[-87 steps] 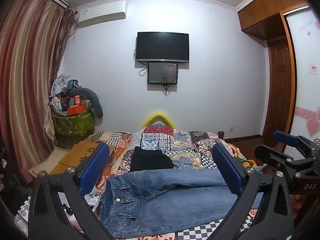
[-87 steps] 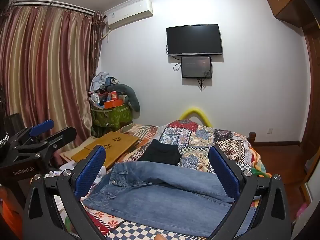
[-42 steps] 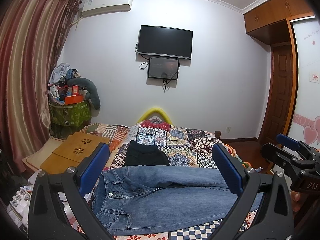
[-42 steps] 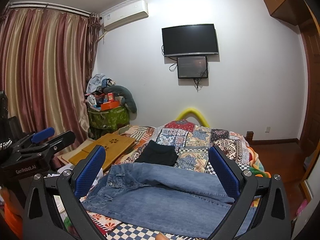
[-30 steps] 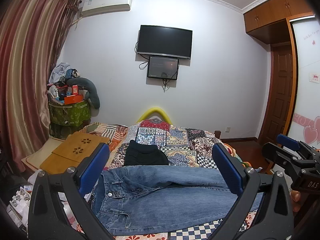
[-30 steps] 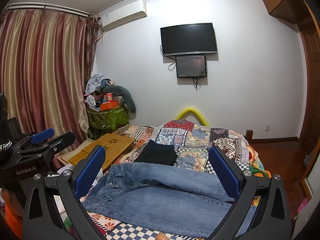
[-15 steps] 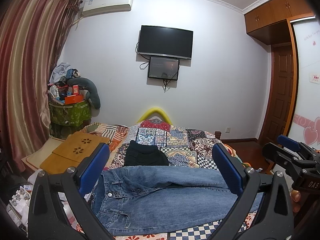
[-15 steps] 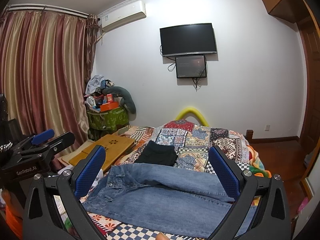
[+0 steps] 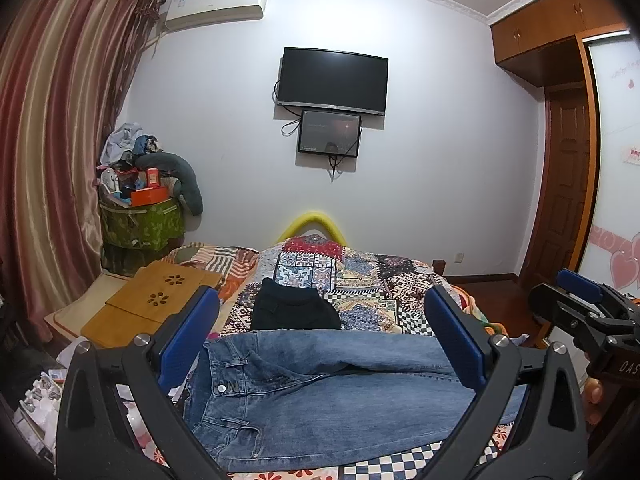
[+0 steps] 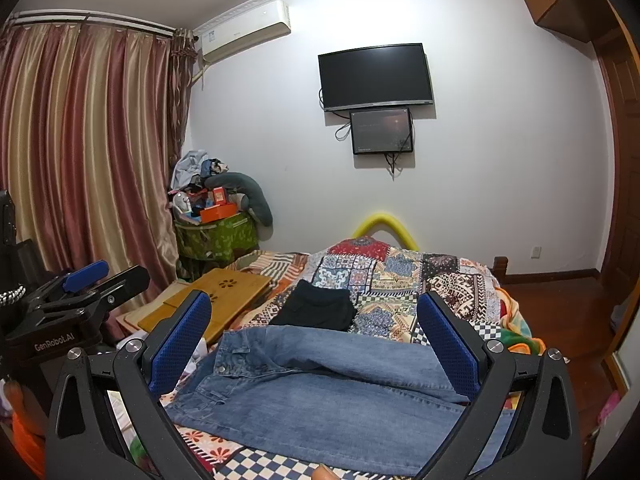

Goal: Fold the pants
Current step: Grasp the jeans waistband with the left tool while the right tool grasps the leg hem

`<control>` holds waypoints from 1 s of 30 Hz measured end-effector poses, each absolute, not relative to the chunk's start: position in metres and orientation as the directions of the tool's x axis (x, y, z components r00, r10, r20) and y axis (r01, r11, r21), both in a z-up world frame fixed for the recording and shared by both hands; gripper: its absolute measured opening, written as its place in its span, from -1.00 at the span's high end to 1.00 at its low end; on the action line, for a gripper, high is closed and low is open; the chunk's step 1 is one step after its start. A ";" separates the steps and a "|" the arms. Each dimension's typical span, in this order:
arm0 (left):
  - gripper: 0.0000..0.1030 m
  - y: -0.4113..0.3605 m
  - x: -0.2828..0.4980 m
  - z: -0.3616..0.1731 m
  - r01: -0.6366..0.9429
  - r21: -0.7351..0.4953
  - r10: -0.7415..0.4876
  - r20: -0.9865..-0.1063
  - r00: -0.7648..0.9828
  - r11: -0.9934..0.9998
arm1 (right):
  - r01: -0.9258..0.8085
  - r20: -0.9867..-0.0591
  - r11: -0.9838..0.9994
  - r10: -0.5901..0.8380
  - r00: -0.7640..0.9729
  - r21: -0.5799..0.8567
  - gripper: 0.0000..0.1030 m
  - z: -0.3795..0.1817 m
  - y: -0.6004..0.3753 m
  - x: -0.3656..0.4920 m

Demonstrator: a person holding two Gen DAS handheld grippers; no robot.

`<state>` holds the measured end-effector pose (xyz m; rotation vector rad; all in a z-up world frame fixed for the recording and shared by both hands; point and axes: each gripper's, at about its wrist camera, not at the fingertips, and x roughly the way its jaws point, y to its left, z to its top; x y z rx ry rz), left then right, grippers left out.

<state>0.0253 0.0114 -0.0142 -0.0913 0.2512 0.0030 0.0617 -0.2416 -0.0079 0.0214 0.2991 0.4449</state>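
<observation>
A pair of blue jeans [image 9: 328, 392] lies flat across the near end of the bed, waistband to the left, legs running right; it also shows in the right wrist view [image 10: 328, 396]. My left gripper [image 9: 320, 336] is open and empty, held above the jeans. My right gripper [image 10: 314, 330] is open and empty, likewise above the jeans. The right gripper also shows at the right edge of the left wrist view [image 9: 588, 312], and the left gripper at the left edge of the right wrist view [image 10: 80, 292].
A folded black garment [image 9: 294, 310] lies on the patchwork quilt [image 9: 360, 276] beyond the jeans. A wooden lap table [image 9: 156, 300] sits left of the bed, a cluttered green bin [image 9: 140, 220] behind it. Curtains hang left, a wooden door [image 9: 564, 184] stands right.
Both views shifted slightly early on, then held nearly still. The jeans have not moved and both grippers stay open.
</observation>
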 end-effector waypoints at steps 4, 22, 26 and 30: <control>-1.00 0.014 0.038 -0.019 -0.017 -0.088 -0.007 -0.264 0.964 0.996 | -0.413 -0.291 0.907 0.418 0.861 0.083 -0.99 -0.012 -0.241 0.069; -1.00 0.071 0.237 -0.085 -0.101 0.013 0.094 -0.507 0.857 0.995 | -0.413 -0.499 0.910 0.348 0.793 -0.021 -0.98 -0.073 -0.254 0.211; -0.75 0.106 0.289 -0.120 -0.147 0.013 0.125 -0.607 0.785 0.989 | -0.424 -0.546 0.904 0.327 0.771 -0.059 -0.98 -0.099 -0.260 0.247; -0.47 0.142 0.331 -0.170 -0.211 0.022 0.165 -0.707 0.688 0.977 | -0.453 -0.629 0.887 0.300 0.718 -0.094 -0.98 -0.131 -0.262 0.286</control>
